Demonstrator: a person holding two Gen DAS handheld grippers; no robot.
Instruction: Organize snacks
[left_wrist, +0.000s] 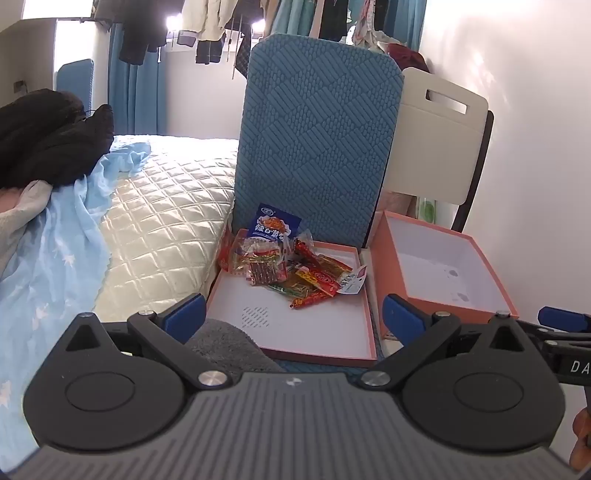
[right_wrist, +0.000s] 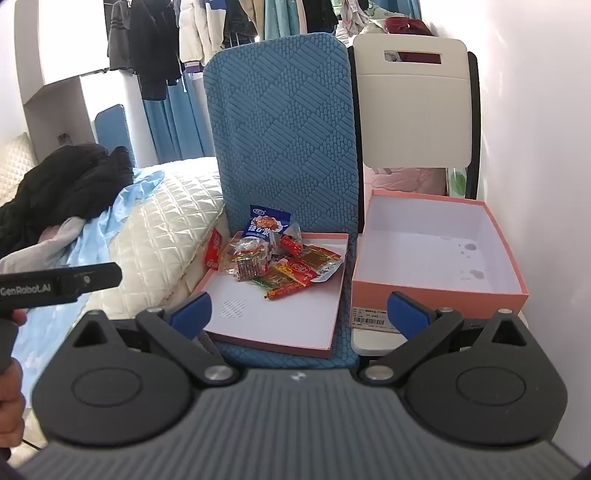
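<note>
The snack packets (right_wrist: 275, 264) lie heaped at the far end of the shallow pink box lid (right_wrist: 280, 325) on the blue chair. Just right of it, on the white chair, the deep pink box (right_wrist: 436, 286) holds nothing. I tilt both claws downward before them: my left claw (left_wrist: 293, 314) and right claw (right_wrist: 299, 312) gape fully wide, gripping nothing.

Glossy, crinkled plastic wrappers on the snacks (left_wrist: 291, 269) at centre frame, lying in a matt cardboard lid (left_wrist: 295, 332), white inside. Right of it, the salmon paperboard box (right_wrist: 436, 284), matt too. Behind, textured blue woven chair cover (left_wrist: 317, 140); left, a sheeny quilted bedspread (left_wrist: 162, 221).
</note>
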